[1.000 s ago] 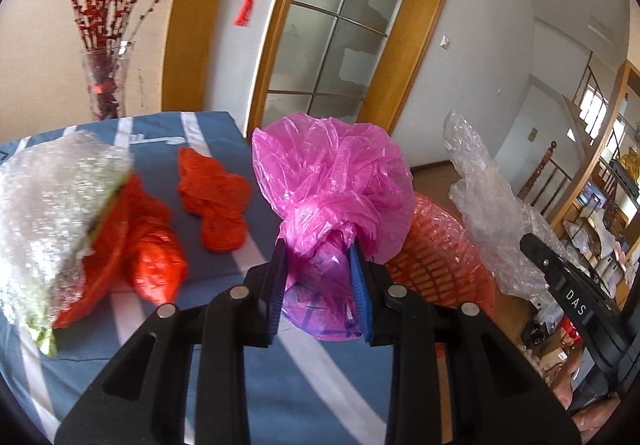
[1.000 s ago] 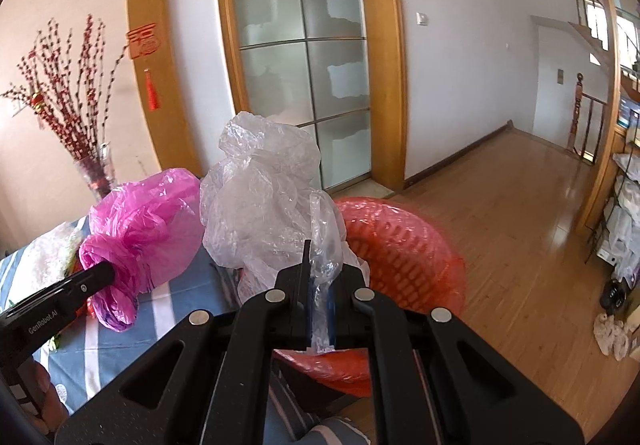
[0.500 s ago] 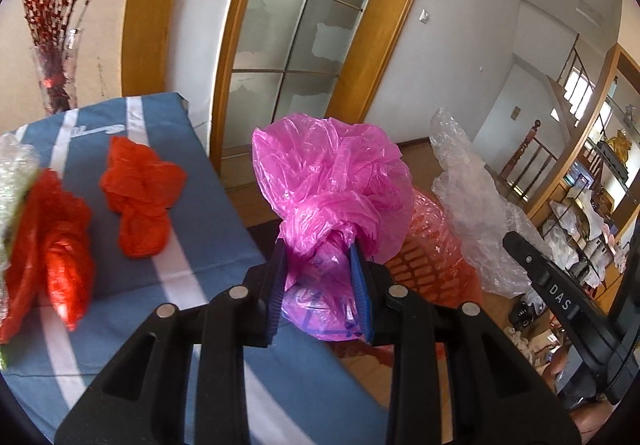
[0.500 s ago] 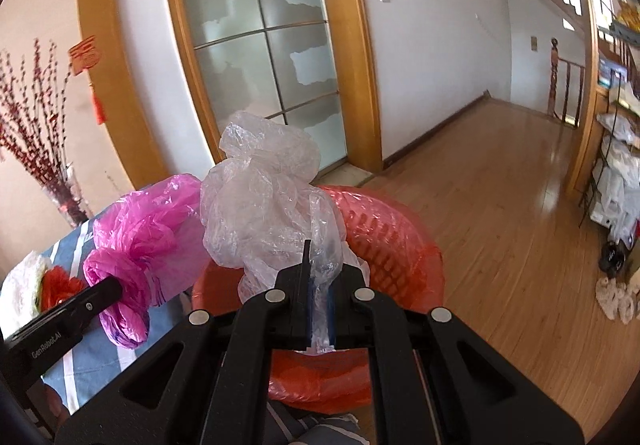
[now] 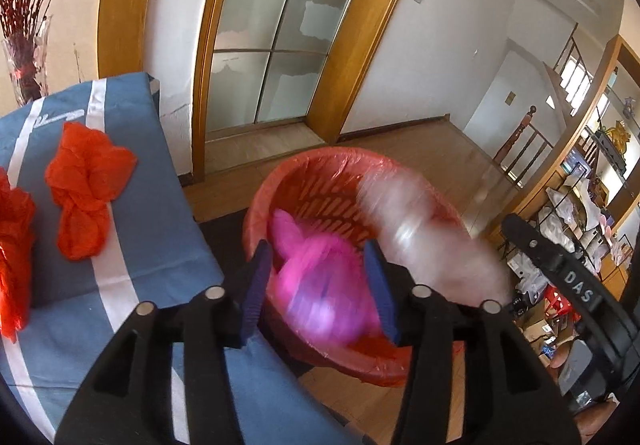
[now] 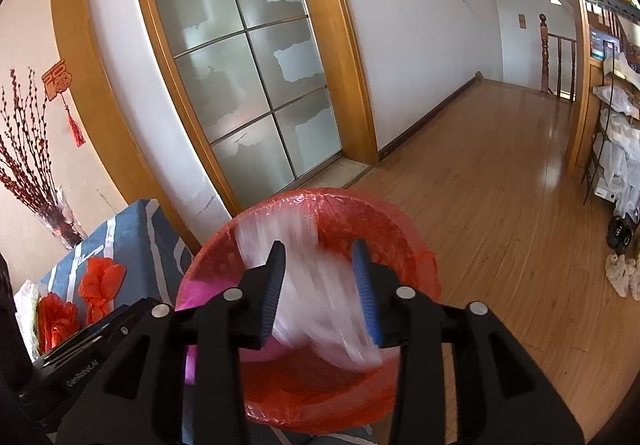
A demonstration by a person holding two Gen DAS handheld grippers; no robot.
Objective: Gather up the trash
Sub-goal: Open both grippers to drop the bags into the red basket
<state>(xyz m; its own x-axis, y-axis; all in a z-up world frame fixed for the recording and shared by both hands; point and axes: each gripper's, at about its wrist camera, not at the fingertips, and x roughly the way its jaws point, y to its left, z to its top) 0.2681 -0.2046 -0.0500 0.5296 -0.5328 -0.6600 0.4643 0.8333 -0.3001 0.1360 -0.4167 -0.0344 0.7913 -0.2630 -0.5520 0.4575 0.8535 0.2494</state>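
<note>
Left wrist view: the left hand-held gripper stands with its jaws apart, having just been opening, above a red basket lined with red film. The pink plastic bag appears between and beyond the blue pads as a motion-blurred smear inside the basket; the pads do not press on it, and its outline cannot be resolved. Beside it, toward the basket's right wall, the clear plastic bag is likewise smeared, so where it ends is hard to make out. The near rim of the basket is hidden behind the gripper body. On the blue striped worktop lies a knotted red bag; a second red bag is cut off by the left edge. The right hand-held gripper's body enters at the lower right, its fingertips out of frame.

Right wrist view: the right hand-held gripper has its jaws parted, also freshly opened, with the clear plastic bag blurred between them and over the red basket; no pad contact is seen. A sliver of the pink plastic bag shows at the basket's left, mostly hidden by the gripper. The worktop and its red bags are partly masked by the left gripper's body at lower left.
</note>
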